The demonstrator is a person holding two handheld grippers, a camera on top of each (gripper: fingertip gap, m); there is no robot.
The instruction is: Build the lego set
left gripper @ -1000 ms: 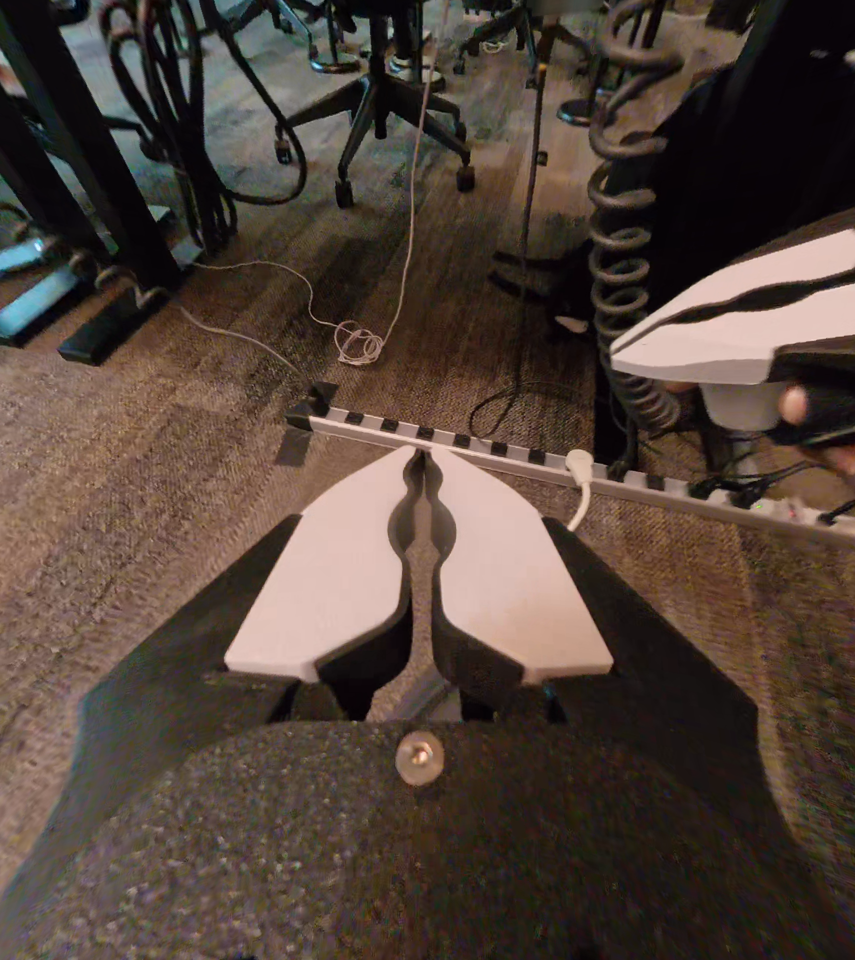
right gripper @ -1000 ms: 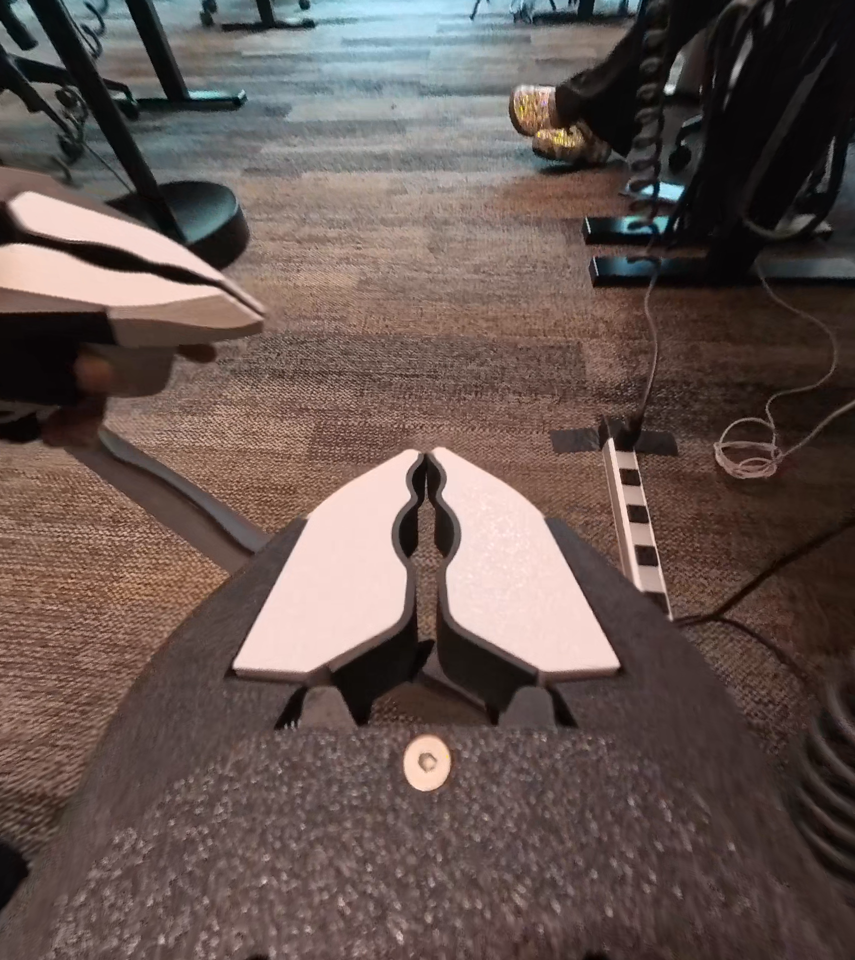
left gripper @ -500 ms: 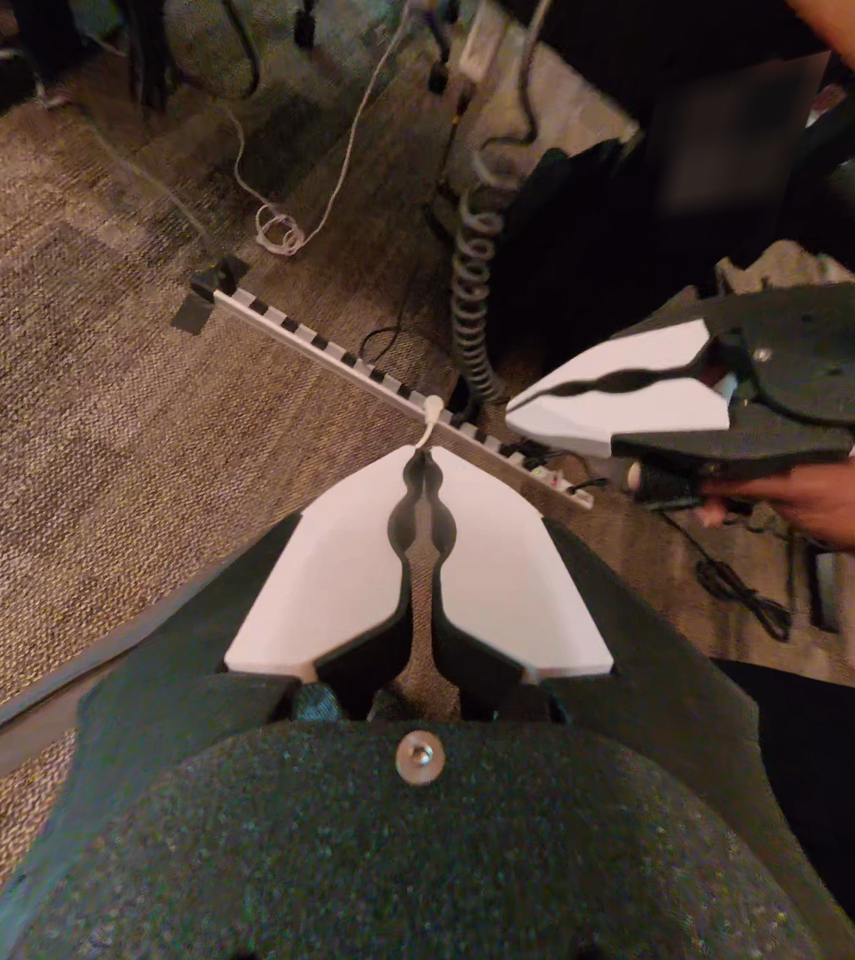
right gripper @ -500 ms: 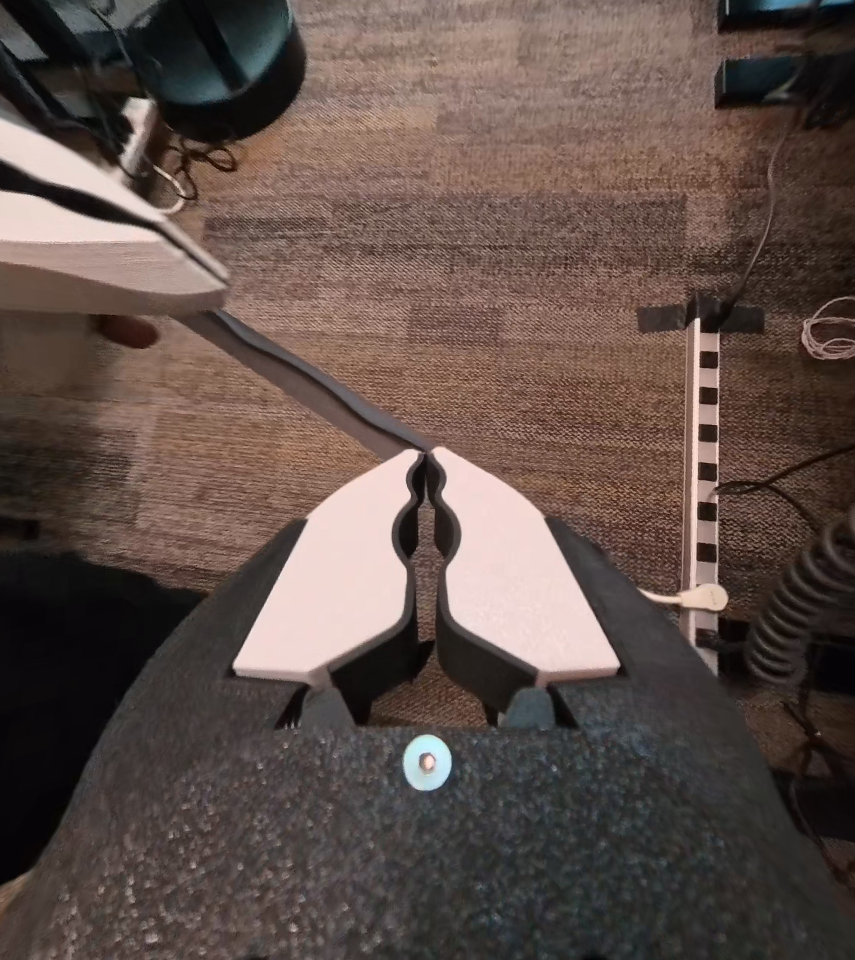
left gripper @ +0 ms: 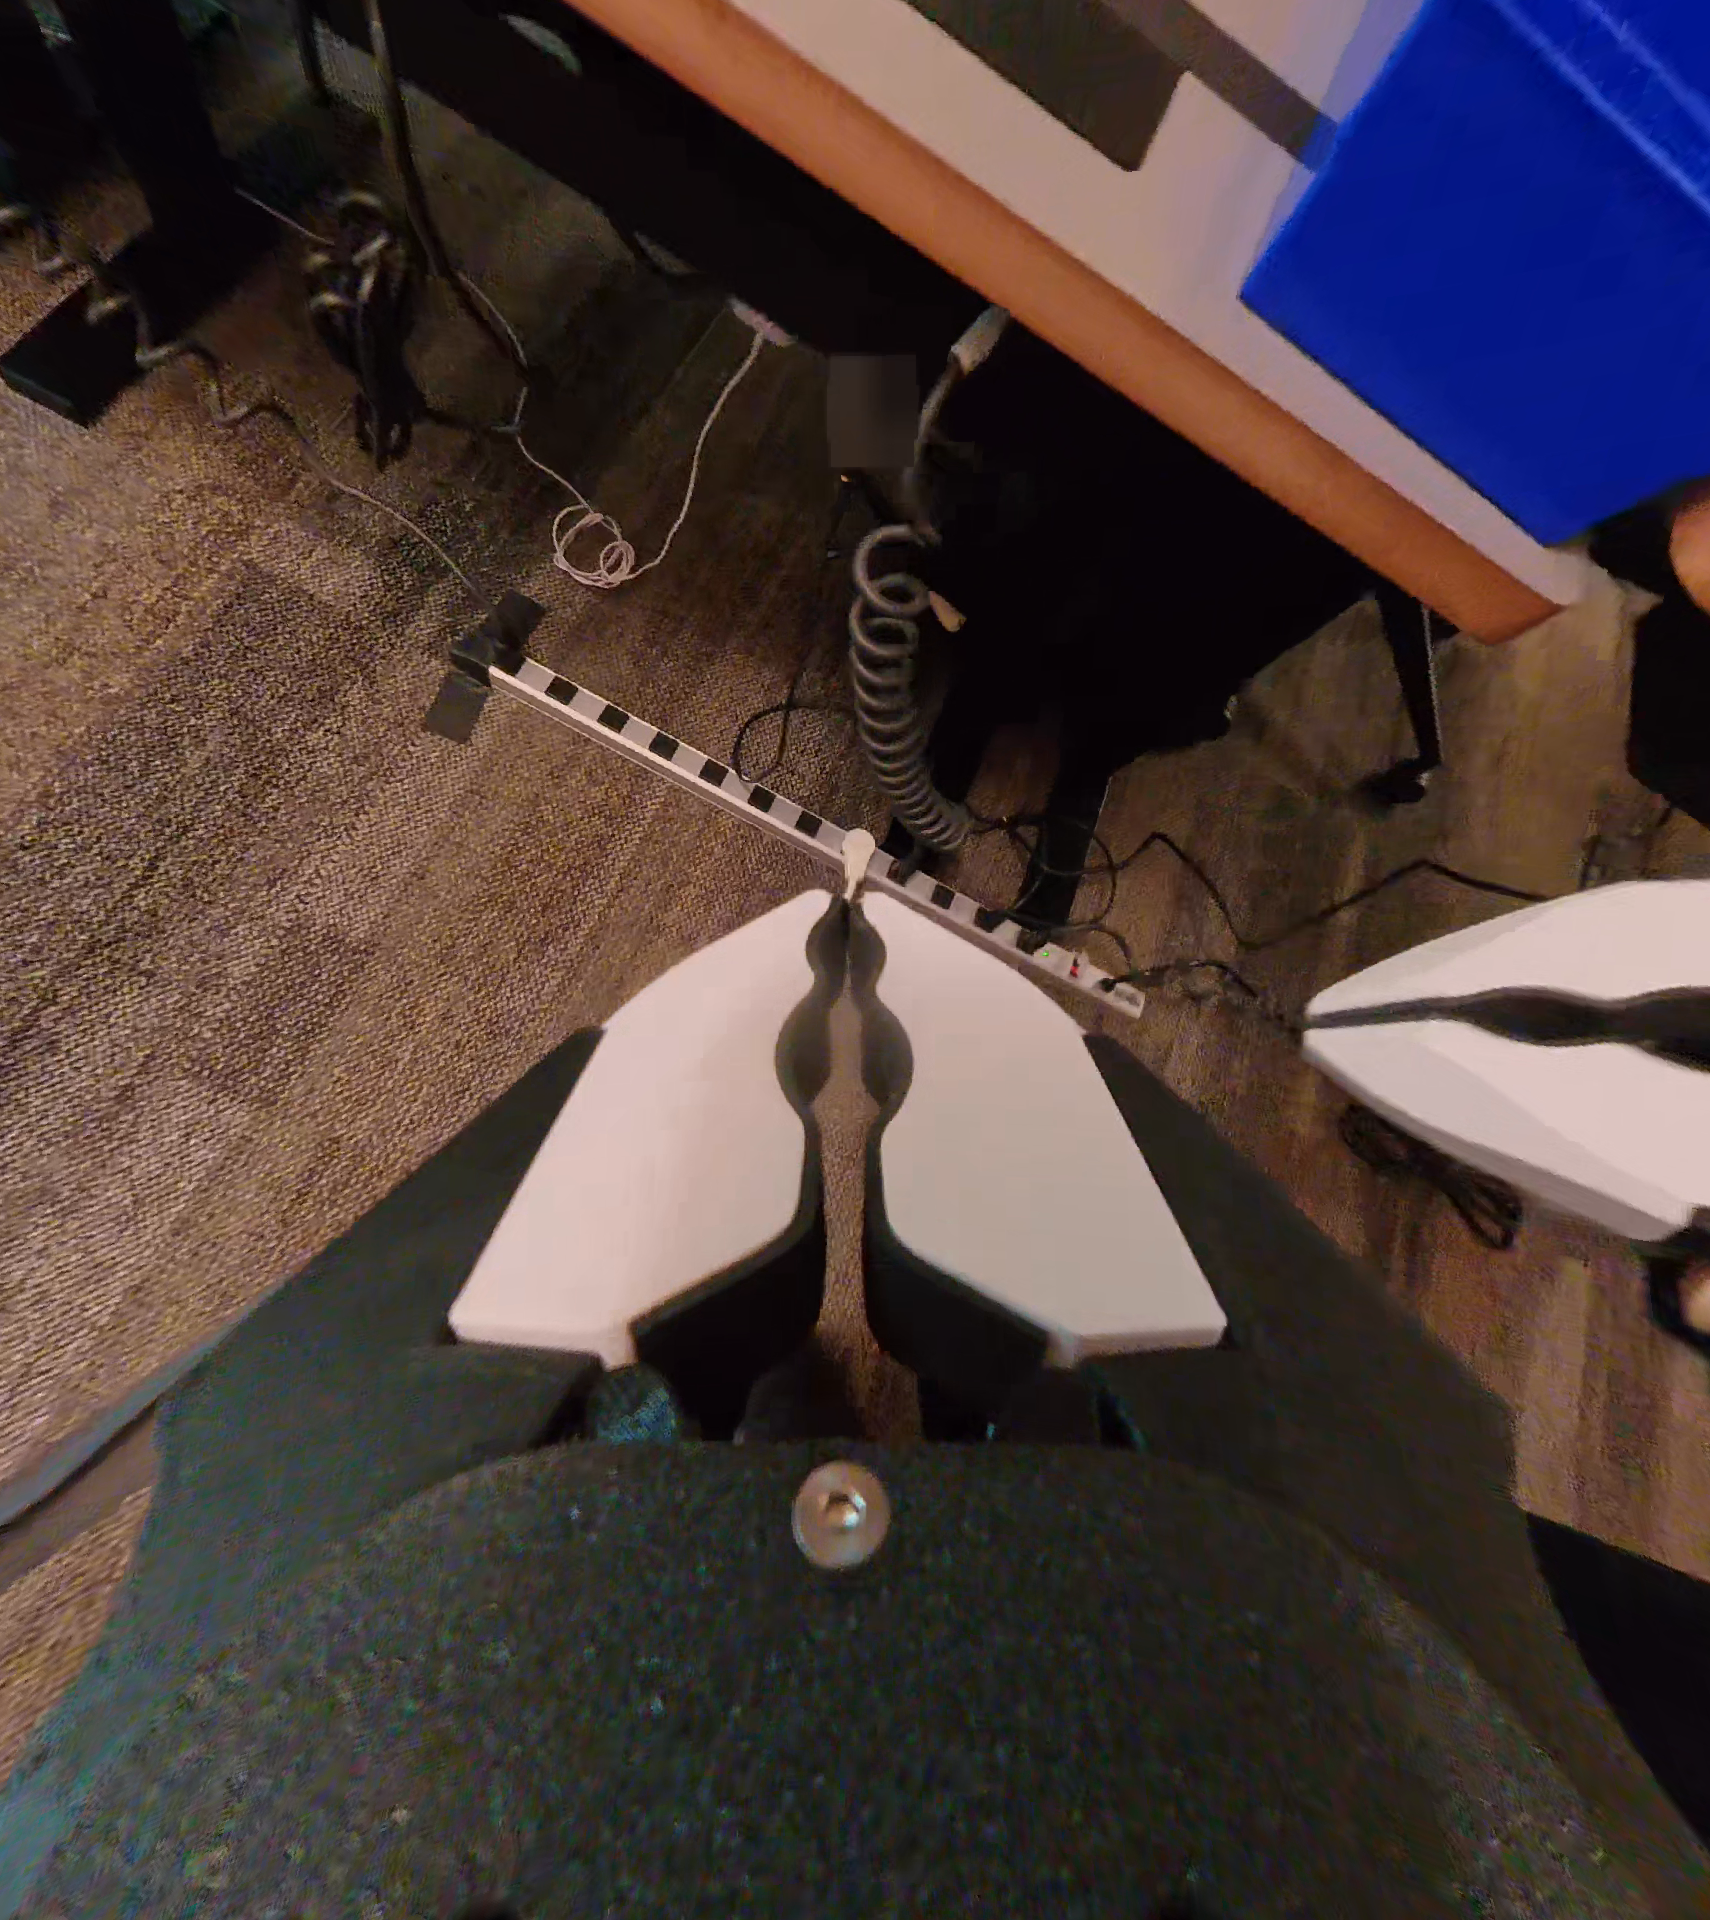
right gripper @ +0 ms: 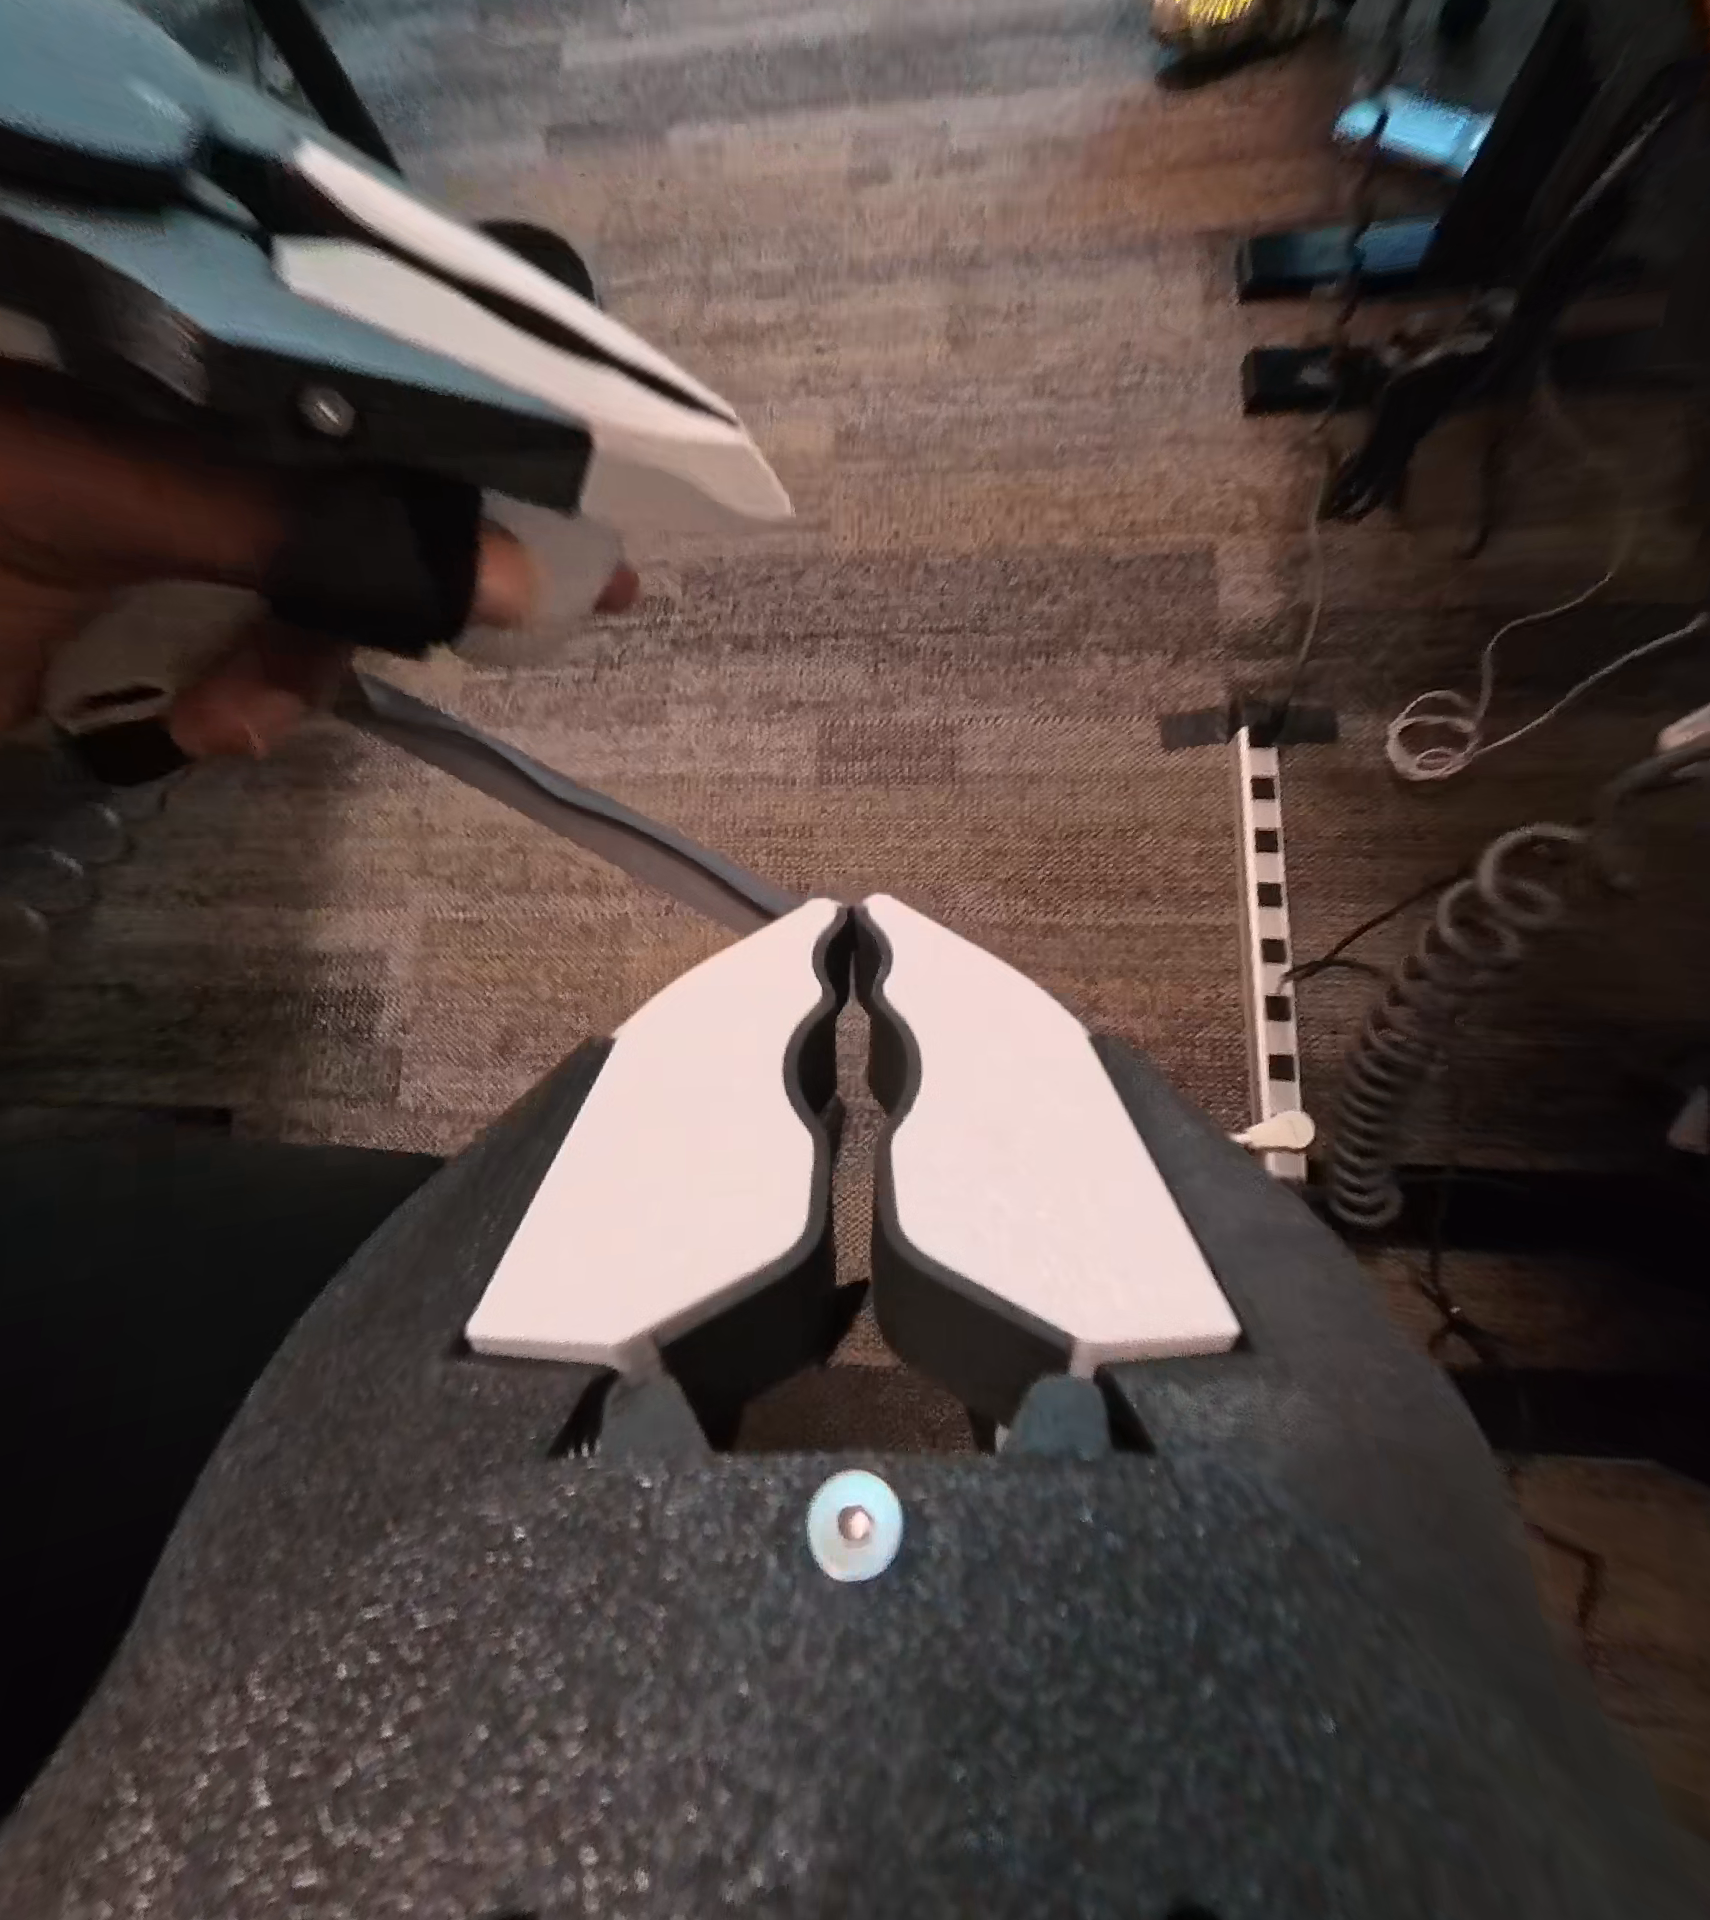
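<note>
We see the left gripper (left gripper: 849,906) closed and empty above carpet (left gripper: 155,883); power strip (left gripper: 685,764) ahead, right gripper (left gripper: 1313,1023) (fingers together) alongside, blue box (left gripper: 1557,260) on the table (left gripper: 1090,301).

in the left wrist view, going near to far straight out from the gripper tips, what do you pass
left gripper → white plug in the power strip → grey coiled cable → wooden table edge → blue box
</note>
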